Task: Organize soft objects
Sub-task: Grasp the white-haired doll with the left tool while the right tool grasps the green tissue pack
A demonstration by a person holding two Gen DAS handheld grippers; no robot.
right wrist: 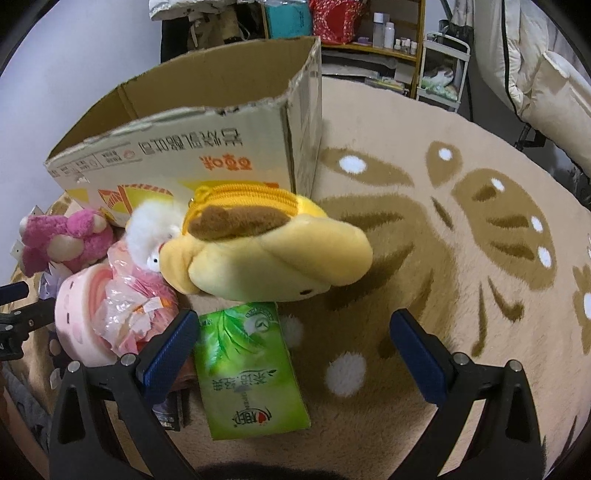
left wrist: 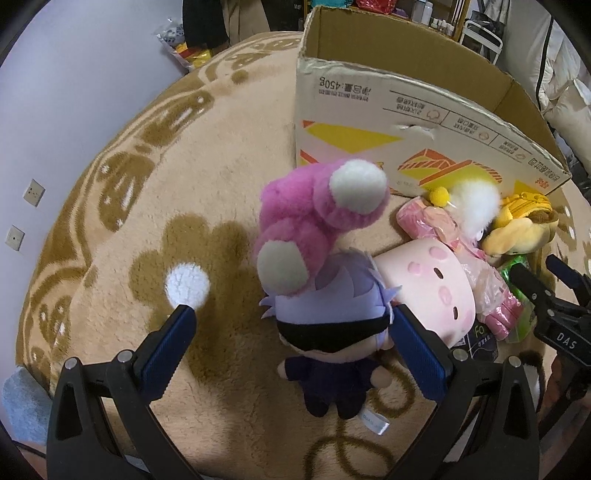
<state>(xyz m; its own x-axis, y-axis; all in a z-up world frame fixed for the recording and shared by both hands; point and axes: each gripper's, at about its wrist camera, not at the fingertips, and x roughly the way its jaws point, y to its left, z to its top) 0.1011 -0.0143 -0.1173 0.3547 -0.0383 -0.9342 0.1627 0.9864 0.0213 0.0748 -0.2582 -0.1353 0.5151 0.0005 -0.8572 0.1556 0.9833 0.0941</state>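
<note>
A pile of soft toys lies on the rug in front of an open cardboard box (left wrist: 406, 122). In the left wrist view a pink bear (left wrist: 317, 221) lies on a lavender-haired doll with a black blindfold (left wrist: 332, 332). My left gripper (left wrist: 291, 325) is open, the doll's head between its jaws near the right finger. In the right wrist view a yellow plush zip pouch (right wrist: 273, 254) lies over a green tissue pack (right wrist: 247, 369). My right gripper (right wrist: 291, 328) is open and empty just in front of them. A round pink plush (right wrist: 77, 321) and crinkly pink packets (right wrist: 136, 302) lie left.
The box (right wrist: 207, 147) stands upright behind the pile, its top open. A white fluffy toy (left wrist: 476, 203) lies by the box. The beige patterned rug (right wrist: 461, 258) stretches to the right. Shelves with bottles (right wrist: 388, 33) and a white jacket (right wrist: 535, 74) stand beyond the rug.
</note>
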